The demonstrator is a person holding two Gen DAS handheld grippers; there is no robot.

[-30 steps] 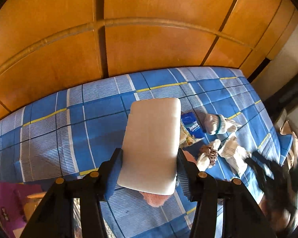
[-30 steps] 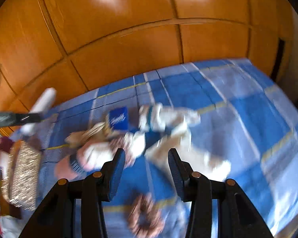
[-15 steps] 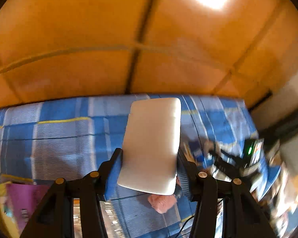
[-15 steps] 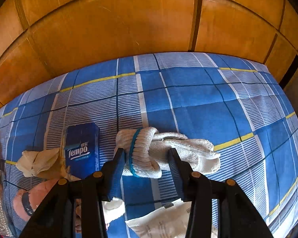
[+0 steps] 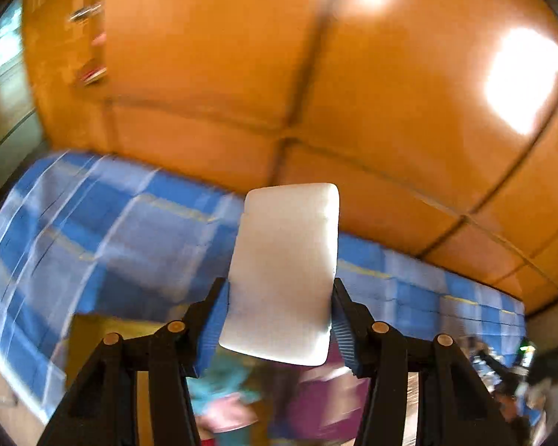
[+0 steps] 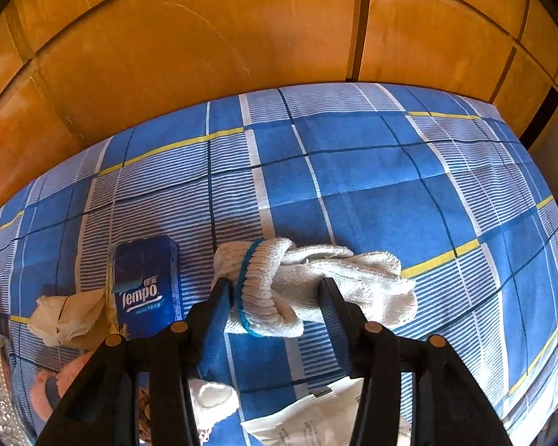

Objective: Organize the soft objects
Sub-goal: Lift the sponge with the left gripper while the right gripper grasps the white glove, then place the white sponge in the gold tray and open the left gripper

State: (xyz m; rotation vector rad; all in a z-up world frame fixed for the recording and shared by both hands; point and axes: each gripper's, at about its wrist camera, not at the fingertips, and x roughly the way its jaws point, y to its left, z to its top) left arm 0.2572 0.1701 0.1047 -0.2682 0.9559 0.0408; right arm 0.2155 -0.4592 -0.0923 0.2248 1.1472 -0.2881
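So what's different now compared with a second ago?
The right gripper came in over the pile and down astride the rolled white knit gloves; its jaws are opening around them, not gripping. The left gripper swung away from the pile toward the bed's edge. Unchanged: it stays clamped on the white foam block, and the Tempo tissue pack lies on the blue checked sheet.

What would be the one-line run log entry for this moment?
left gripper: shut on white pack | right gripper: jaws opening, straddling knitted glove bundle on checked sheet | Tempo tissue pack: lying beside
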